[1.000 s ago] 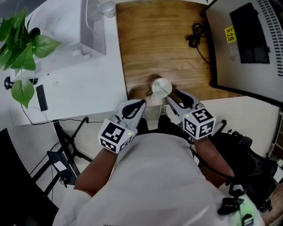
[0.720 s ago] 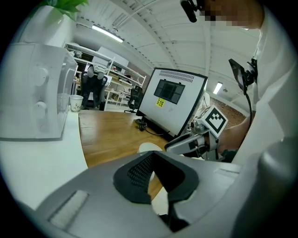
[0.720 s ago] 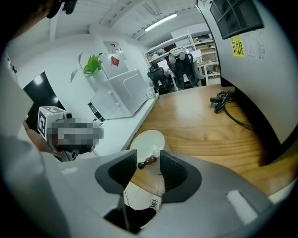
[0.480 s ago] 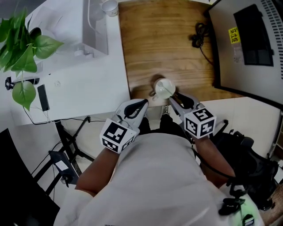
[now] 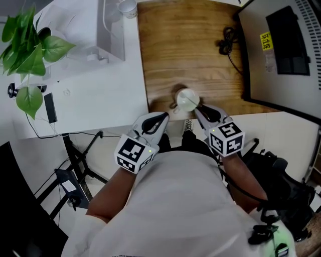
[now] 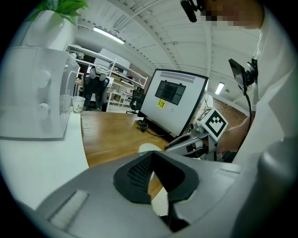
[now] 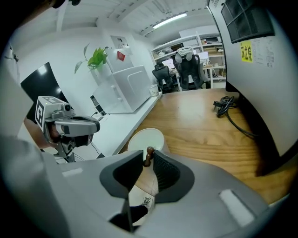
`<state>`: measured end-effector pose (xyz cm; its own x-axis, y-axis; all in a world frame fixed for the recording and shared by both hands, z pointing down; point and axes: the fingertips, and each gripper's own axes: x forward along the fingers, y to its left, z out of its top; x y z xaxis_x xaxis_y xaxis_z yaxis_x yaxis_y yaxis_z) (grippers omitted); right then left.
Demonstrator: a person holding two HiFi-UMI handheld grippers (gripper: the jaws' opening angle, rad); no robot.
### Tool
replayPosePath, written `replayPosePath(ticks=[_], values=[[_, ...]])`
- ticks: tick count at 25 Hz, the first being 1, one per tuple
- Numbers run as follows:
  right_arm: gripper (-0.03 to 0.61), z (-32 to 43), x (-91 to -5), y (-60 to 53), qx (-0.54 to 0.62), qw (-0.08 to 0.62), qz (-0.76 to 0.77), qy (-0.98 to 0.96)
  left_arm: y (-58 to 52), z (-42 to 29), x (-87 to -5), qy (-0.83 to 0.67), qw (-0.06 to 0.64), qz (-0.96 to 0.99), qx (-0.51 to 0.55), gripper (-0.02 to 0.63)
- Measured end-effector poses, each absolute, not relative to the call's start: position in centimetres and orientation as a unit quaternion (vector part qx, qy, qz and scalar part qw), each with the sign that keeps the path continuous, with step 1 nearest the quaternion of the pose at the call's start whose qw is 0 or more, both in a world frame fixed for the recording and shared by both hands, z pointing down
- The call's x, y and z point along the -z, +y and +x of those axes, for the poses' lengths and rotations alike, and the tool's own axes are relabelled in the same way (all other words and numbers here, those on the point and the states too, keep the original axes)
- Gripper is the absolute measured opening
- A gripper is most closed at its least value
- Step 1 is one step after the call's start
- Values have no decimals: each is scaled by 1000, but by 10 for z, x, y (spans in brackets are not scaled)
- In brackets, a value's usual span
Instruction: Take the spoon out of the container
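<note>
A white round container (image 5: 186, 99) stands near the front edge of the wooden tabletop (image 5: 190, 45). In the right gripper view the container (image 7: 145, 138) lies just past the jaws, and the spoon's thin handle with a brown knob (image 7: 148, 156) rises from it. My right gripper (image 5: 199, 109) reaches the container from the right; its jaws are closing with the spoon handle between them, a small gap still showing on the left side. My left gripper (image 5: 163, 118) hangs below the table edge, left of the container, its tips together and nothing held.
A monitor (image 5: 281, 45) stands at the right with a black cable (image 5: 228, 40) coiled beside it. On the white desk (image 5: 100, 90) to the left are a clear box (image 5: 108, 30), a paper cup (image 5: 128, 7) and a leafy plant (image 5: 30, 50).
The right gripper's jaws have narrowed around the spoon handle and moved slightly closer to the container. The left gripper has barely moved.
</note>
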<state>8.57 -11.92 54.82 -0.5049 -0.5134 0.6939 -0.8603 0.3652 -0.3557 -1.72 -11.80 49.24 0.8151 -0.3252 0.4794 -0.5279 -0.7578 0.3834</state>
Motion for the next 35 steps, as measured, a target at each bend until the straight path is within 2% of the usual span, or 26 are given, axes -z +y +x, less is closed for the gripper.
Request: replayPosePath(ticks=[5, 23, 35], values=[[54, 88, -541, -120, -345, 243, 431, -798, -116, -18, -489, -240, 254, 917, -193, 5], [52, 94, -498, -113, -290, 233, 422, -827, -110, -14, -471, -274, 233, 916, -178, 5], [52, 109, -444, -100, -275, 157, 411, -855, -100, -6, -450, -285, 217, 920, -162, 5]])
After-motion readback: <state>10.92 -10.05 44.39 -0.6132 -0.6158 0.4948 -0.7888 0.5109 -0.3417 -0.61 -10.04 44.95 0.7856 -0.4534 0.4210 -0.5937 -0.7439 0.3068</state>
